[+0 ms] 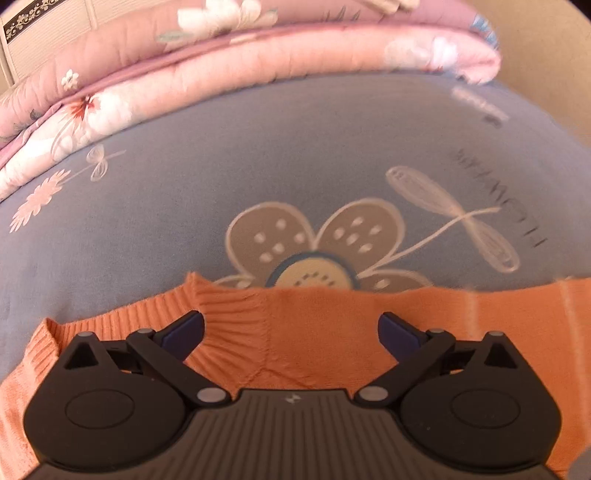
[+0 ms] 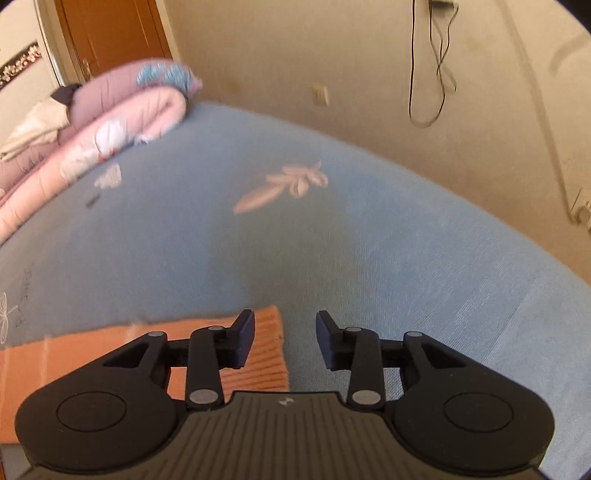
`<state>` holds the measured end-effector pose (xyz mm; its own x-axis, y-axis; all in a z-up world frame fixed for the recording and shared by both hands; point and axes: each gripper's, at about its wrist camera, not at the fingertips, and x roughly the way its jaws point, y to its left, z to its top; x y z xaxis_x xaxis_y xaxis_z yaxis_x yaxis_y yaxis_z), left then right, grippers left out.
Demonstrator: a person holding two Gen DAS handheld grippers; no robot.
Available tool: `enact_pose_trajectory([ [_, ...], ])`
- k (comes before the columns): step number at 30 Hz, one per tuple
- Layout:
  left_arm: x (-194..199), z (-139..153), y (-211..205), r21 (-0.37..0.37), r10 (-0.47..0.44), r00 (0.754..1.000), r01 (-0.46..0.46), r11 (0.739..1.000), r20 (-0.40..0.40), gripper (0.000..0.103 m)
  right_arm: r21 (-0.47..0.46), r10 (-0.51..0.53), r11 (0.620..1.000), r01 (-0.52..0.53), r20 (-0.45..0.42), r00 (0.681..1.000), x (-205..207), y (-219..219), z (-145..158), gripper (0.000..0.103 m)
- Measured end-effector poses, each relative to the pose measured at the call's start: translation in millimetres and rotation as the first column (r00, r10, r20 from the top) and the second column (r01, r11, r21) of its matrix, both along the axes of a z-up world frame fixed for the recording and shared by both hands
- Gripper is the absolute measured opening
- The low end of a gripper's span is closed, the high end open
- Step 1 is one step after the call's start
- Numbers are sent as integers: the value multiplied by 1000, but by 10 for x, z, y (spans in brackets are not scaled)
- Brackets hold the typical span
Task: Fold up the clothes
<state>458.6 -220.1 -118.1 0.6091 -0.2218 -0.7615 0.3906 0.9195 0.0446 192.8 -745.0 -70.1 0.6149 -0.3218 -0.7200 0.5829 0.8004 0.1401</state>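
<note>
An orange knit sweater [image 1: 295, 332] lies flat on the blue bed sheet [image 1: 258, 166]; its ribbed collar [image 1: 229, 317] is just ahead of my left fingers. My left gripper [image 1: 290, 332] hangs over the sweater with its jaws wide open and nothing between them. In the right wrist view, the sweater's ribbed edge [image 2: 266, 347] ends under the left finger. My right gripper [image 2: 285, 341] stands partly open above that edge and the bare sheet [image 2: 332, 240], with no cloth between its pads.
A folded pink and lilac floral quilt [image 1: 221, 62] lies along the far side of the bed, also seen as the quilt [image 2: 110, 122] at the upper left. A beige wall [image 2: 369, 92] with a hanging black cable [image 2: 432, 92] borders the bed. A brown door [image 2: 110, 33] stands behind.
</note>
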Motion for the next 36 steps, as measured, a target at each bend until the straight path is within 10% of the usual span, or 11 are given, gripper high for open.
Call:
enact_pose_trajectory([
  [5,54,-184,-383,104,-59,998,55,993,33,103,-35,125,992,-124,12,992,18,635,63,48],
  [13,139,91,-234,-26,31,999,-30,999,43,97,-28,330,944,-329,58,942,-201,1584,123,57],
  [26,193,-46,-285,188,22,999,-28,982,34,100,-11,438,899,-439,62,897,-202,2262,216,57],
  [30,-202,194,-131,77,-13,999,9,997,45,99,11,451,890,-456,126,884,-56,2320,260,17],
  [36,-1107,201,-19,-45,-130,991,129,991,-38,99,144,445,872,-468,164,880,556,2479,-146,17],
])
